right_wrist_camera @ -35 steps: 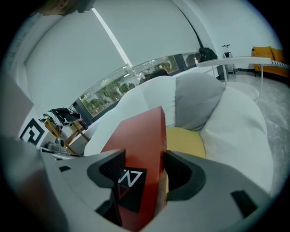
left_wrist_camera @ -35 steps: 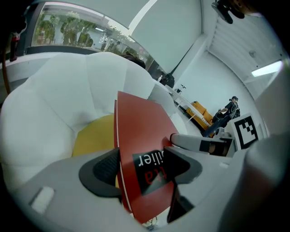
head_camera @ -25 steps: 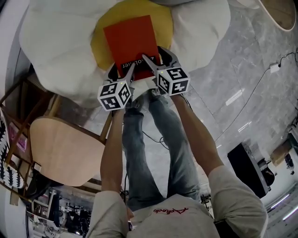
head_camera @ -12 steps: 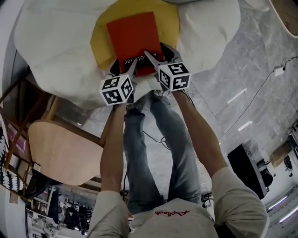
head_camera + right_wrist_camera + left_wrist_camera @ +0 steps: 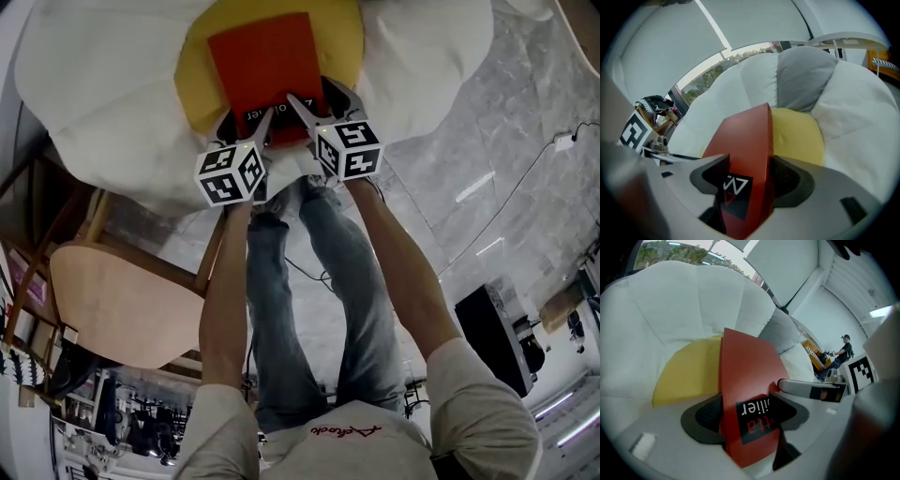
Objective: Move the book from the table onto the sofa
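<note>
A red book (image 5: 265, 66) with a black label is held over the yellow centre (image 5: 202, 94) of a white flower-shaped sofa (image 5: 103, 103). My left gripper (image 5: 246, 127) is shut on the book's near-left edge, and my right gripper (image 5: 319, 108) is shut on its near-right edge. In the left gripper view the book (image 5: 747, 394) stands clamped between the dark jaw pads of my left gripper (image 5: 747, 416). In the right gripper view the book (image 5: 745, 154) fills the gap of my right gripper (image 5: 745, 180), with the yellow cushion (image 5: 797, 133) behind.
A round wooden table (image 5: 122, 305) sits low at the left, beside wooden chair legs (image 5: 56, 202). The person's legs in jeans (image 5: 309, 300) stand on the marble floor (image 5: 506, 141). A black box (image 5: 502, 342) is at the right. A grey cushion (image 5: 806, 75) rests on the sofa back.
Both grippers have carried the book a little farther over the sofa's yellow centre; it sits slightly higher in the head view. Both grips are unchanged.
</note>
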The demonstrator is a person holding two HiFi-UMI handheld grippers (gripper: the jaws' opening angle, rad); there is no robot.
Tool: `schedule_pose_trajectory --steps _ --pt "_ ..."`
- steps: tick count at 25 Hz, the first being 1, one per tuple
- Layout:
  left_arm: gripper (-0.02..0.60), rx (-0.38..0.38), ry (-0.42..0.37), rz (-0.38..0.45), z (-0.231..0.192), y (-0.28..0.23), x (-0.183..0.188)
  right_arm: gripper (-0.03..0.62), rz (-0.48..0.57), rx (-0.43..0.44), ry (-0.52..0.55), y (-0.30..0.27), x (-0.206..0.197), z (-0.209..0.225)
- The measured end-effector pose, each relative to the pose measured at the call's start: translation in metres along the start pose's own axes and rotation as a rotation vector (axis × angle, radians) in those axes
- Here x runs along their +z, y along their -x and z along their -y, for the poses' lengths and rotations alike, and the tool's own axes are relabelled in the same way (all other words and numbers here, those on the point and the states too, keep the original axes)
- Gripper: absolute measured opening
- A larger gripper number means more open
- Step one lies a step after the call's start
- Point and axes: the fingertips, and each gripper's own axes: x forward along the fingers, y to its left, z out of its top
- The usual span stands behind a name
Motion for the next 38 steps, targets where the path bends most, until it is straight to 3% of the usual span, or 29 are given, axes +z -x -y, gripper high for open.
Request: schedule_pose_trajectory --steps 11,21,24,29,33,38 --pt "0.296 0.036 0.011 0.061 0.0 0.027 0.006 0.285 0.037 -0.003 0.002 0.021 0.013 -0.004" --pt "0.291 0.012 -0.026 0.132 0.043 0.091 0.053 0.276 0.075 -0.012 0.091 0.077 0.059 -0.043" --pt "0.224 0.007 -0.05 0.162 0.055 0.116 0.072 0.127 0.107 -0.041 0.109 0.097 0.079 -0.055" --pt "0.106 -0.009 -0.077 0.196 0.072 0.155 0.099 0.032 0.134 -0.035 0.138 0.129 0.108 -0.082" --pt "0.009 -0.023 -0.102 0.203 0.091 0.184 0.114 0.011 0.145 0.002 0.152 0.157 0.13 -0.108" --pt "0.009 -0.048 -0.142 0.216 0.118 0.22 0.133 0.009 0.185 -0.005 0.163 0.196 0.163 -0.13"
